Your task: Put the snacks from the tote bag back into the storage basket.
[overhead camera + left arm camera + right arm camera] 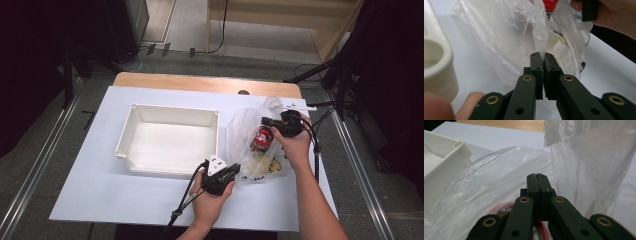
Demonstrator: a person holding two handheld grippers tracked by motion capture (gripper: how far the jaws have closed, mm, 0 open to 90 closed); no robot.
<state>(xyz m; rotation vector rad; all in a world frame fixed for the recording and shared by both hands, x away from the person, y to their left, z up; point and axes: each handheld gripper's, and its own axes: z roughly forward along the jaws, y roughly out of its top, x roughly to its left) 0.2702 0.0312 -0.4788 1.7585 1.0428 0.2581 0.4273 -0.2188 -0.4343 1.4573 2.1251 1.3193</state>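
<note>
Left gripper view: my left gripper [541, 55] has its jaws pinched on the bag [509, 37], which lies on the bench beside the tray [170, 137]. My right gripper [538, 176], jaws closed, grips the bag's far edge.

Left half of the white table sheet [95, 175]: open, free passage along near and left edges. White tray [167, 142] blocks the centre; its raised walls stand just left of the plastic bag [245, 125]. Bag billows upward on the right, crowding the narrow strip to the right table edge. Far strip behind the tray is open.
</note>
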